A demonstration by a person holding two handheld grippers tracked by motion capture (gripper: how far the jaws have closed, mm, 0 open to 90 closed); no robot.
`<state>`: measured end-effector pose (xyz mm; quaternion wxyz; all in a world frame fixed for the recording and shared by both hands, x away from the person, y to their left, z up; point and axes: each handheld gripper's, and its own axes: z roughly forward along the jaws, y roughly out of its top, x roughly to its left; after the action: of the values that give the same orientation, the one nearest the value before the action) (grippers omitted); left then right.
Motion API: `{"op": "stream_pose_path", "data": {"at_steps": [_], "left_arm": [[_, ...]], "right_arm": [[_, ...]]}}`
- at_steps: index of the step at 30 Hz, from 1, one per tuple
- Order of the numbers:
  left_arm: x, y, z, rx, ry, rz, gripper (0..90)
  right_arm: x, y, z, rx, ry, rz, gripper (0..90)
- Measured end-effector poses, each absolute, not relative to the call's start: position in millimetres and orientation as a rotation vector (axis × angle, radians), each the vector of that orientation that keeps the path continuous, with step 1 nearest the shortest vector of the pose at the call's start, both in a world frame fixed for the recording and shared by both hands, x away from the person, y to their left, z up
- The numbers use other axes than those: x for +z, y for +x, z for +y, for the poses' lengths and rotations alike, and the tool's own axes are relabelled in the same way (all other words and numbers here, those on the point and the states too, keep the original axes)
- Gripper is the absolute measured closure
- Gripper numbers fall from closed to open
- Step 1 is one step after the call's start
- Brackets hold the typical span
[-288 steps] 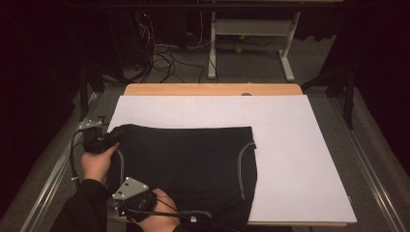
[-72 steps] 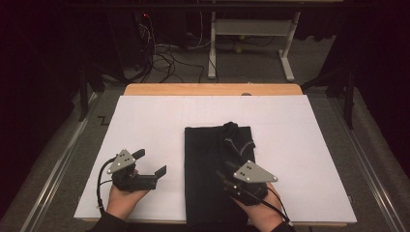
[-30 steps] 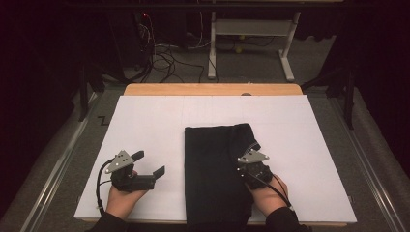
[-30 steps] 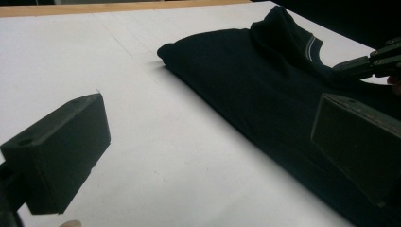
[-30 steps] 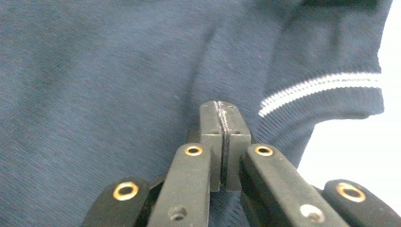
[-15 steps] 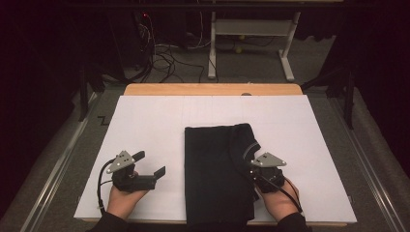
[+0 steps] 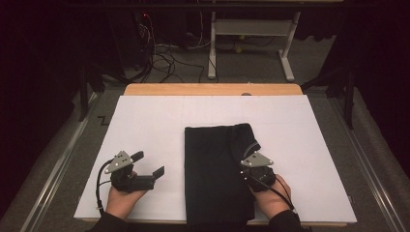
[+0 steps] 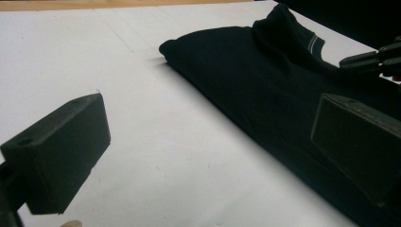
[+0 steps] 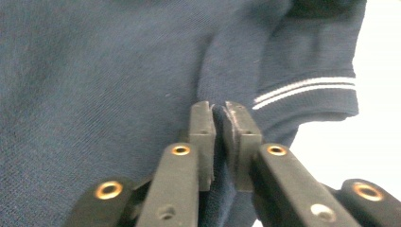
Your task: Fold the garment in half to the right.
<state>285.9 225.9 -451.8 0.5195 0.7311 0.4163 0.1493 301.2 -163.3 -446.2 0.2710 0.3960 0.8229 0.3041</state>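
A dark navy shirt [image 7: 217,179] lies folded into a narrow strip on the white sheet [image 7: 145,121]. Its sleeve [image 7: 247,137], trimmed with white stripes [image 9: 307,85], is turned over the upper right corner. My right gripper [image 7: 248,151] sits at the shirt's right edge. In the right gripper view its jaws [image 9: 218,111] pinch a ridge of the navy cloth [image 9: 94,71]; they have just been opening slightly, with the fabric still between them. My left gripper [image 7: 149,163] rests on the sheet left of the shirt [image 8: 265,80], its jaws wide open [image 8: 208,142] and nothing between them.
A wooden table edge [image 7: 212,89] runs along the back of the sheet. Metal rails [image 7: 372,159] flank the table on both sides. On the floor behind are cables [image 7: 159,53] and a white desk frame [image 7: 251,29].
Since the earliest frame the shirt has gone from spread wide to a narrow folded strip. Over the last second the right gripper shifted slightly at the sleeve; the left gripper kept still.
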Motion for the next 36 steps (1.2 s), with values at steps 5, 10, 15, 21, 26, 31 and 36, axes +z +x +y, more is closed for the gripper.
{"op": "stream_pose_path", "data": {"at_steps": [5,10,15,21,26,31,36], "left_arm": [[-452.4,285.5,222.6,0.360,1.762,0.977,0.0],[-453.2,285.2,218.9,0.364,1.769,0.966,0.0],[-455.8,285.9,218.4,0.367,1.774,0.963,0.0],[-456.5,285.1,222.6,0.402,1.745,0.953,0.0],[-455.8,285.1,226.5,0.411,1.724,0.963,0.0],[-455.3,283.5,231.4,0.428,1.727,0.957,0.0],[-459.4,277.7,237.2,0.455,1.743,0.971,0.0]], "right_arm": [[-446.2,300.3,-189.3,0.882,1.183,2.162,85.4],[-460.9,298.6,-208.2,0.904,1.273,2.167,86.8],[-465.4,294.8,-212.9,0.928,1.261,2.165,80.0],[-464.2,289.8,-237.1,1.112,1.213,2.086,51.3],[-462.6,285.6,-267.0,1.245,1.205,2.004,30.4],[-459.0,276.3,-294.0,1.310,1.190,1.899,15.8],[-458.7,264.5,-313.3,1.327,1.209,1.825,2.7]]}}
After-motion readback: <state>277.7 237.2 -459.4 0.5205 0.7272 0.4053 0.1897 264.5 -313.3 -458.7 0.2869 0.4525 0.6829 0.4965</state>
